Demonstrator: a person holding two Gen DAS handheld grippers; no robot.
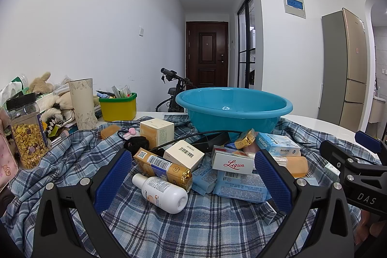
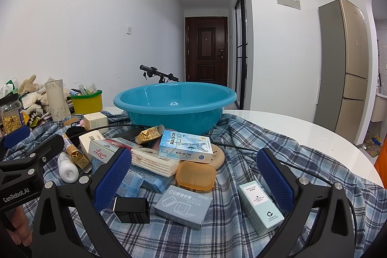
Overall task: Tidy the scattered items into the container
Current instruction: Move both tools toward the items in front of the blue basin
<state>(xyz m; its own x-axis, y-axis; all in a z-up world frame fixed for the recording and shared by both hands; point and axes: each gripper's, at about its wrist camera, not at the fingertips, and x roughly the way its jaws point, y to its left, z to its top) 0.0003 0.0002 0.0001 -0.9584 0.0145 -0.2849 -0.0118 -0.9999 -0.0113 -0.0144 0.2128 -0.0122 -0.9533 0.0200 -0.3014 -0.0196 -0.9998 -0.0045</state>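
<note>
The round, glossy turquoise plastic basin sits mid-frame on a rumpled blue plaid cloth, with cardboard boxes, soft wipe packs and a smooth white bottle heaped just below it. Both the left gripper and right gripper are spread wide, nothing held.

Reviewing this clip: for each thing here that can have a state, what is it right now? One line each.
left gripper: open, holding nothing
right gripper: open, holding nothing
blue basin: upright, nothing visible inside
white bottle: lying on its side, cap on
orange case: lid shut
cereal jar: upright, lid on
plaid cloth: spread, rumpled
brown door: shut
</note>
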